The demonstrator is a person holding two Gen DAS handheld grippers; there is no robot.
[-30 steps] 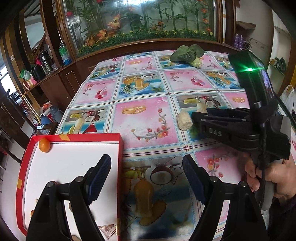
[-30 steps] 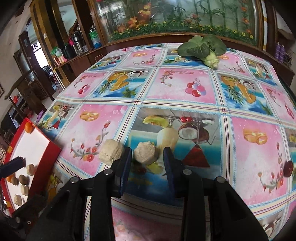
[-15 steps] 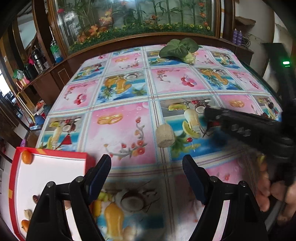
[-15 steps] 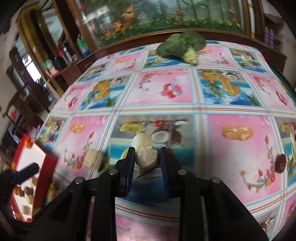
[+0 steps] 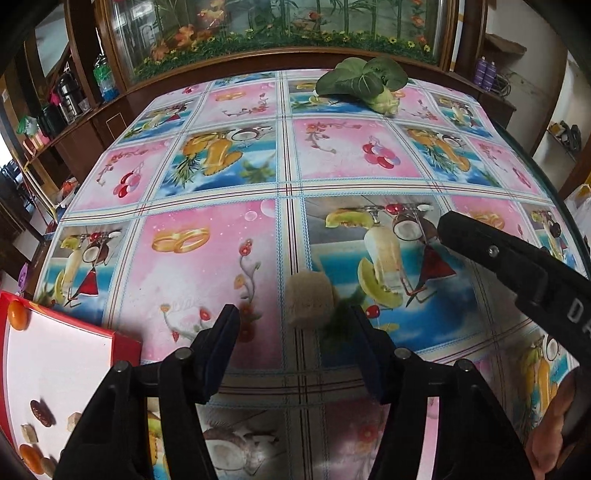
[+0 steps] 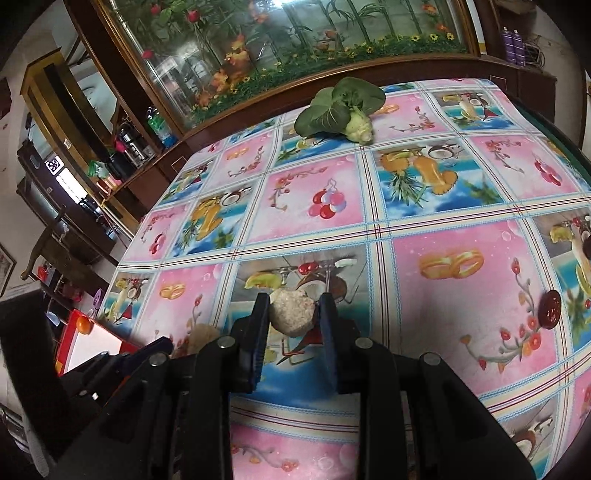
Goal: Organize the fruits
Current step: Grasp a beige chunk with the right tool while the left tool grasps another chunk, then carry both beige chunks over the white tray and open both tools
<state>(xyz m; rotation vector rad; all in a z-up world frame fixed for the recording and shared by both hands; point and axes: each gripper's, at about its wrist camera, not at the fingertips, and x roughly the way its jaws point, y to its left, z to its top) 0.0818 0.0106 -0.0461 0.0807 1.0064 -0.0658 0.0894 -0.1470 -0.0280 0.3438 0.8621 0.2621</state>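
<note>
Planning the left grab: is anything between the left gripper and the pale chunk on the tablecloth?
Nothing visible. The pale chunk lies just ahead of the left gripper, whose jaws are closing, with only bare tablecloth between.

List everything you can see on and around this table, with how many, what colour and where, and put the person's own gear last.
Pale chunk: one, beige, on the tablecloth between the left claw's fingers, not yet touched.
Held chunk: one, whitish, pinched in the right claw.
Leafy green: one, dark green with a pale stem, far end of the table.
Dark disc: one, dark red, on the cloth at the right.
Tray: one, red rim and white floor, near left corner, holding several small orange, brown and beige pieces.
Tablecloth: one, pink and blue fruit print, covering the table.
Glass panel: one, wood-framed, behind the table.
Left claw: black, closing.
Right claw: black, shut.
Hand: one, lower right.
</note>
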